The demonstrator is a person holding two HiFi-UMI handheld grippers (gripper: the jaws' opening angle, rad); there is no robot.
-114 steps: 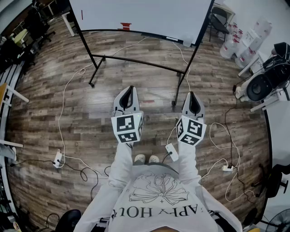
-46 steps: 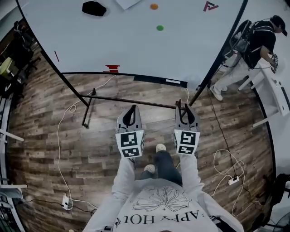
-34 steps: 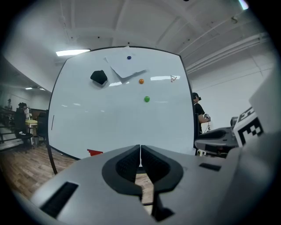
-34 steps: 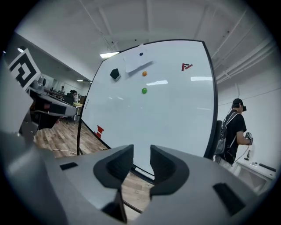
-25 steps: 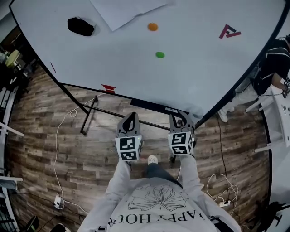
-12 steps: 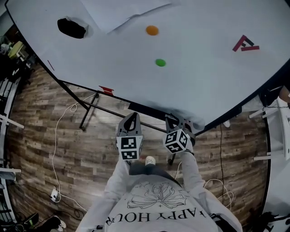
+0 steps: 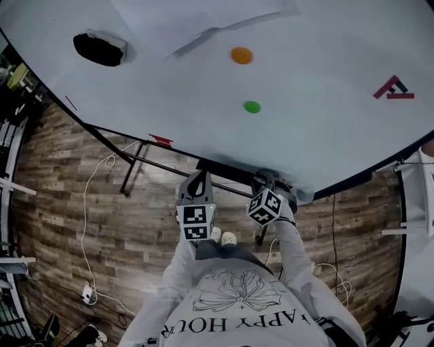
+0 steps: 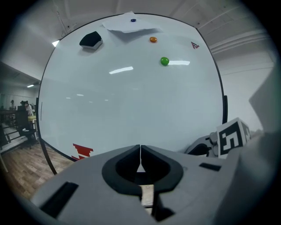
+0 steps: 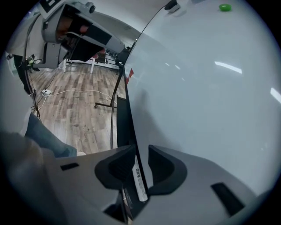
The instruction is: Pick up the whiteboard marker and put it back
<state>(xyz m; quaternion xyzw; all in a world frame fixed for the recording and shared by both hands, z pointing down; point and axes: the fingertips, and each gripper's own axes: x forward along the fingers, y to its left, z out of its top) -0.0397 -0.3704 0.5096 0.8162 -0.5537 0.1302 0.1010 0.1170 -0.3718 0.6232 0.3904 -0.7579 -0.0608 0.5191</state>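
A white whiteboard marker [image 9: 139, 178] with a printed label lies on the dark tray [image 9: 122, 123] along the lower edge of the whiteboard [image 7: 305, 135]. My right gripper [image 9: 141, 158] tilts down over the tray. Its jaws have just been closing, and they stand on either side of the marker with a gap still showing on the right, so it is open. In the head view the right gripper [image 7: 270, 180] hides the marker. My left gripper [image 8: 140, 148] is shut and empty, pointing at the board's lower part, and sits left of the right one [image 7: 199, 179].
On the board are a black eraser [image 7: 98, 49], an orange magnet [image 7: 241, 55], a green magnet [image 7: 252, 106], a red logo [image 7: 393, 88] and a paper sheet [image 7: 203, 20]. The stand's black bar [image 7: 152, 162] and white cables [image 7: 88, 203] cross the wooden floor.
The board has come closer in the head view. My right gripper has rolled and dipped down onto the tray. The left gripper has shifted forward a little.
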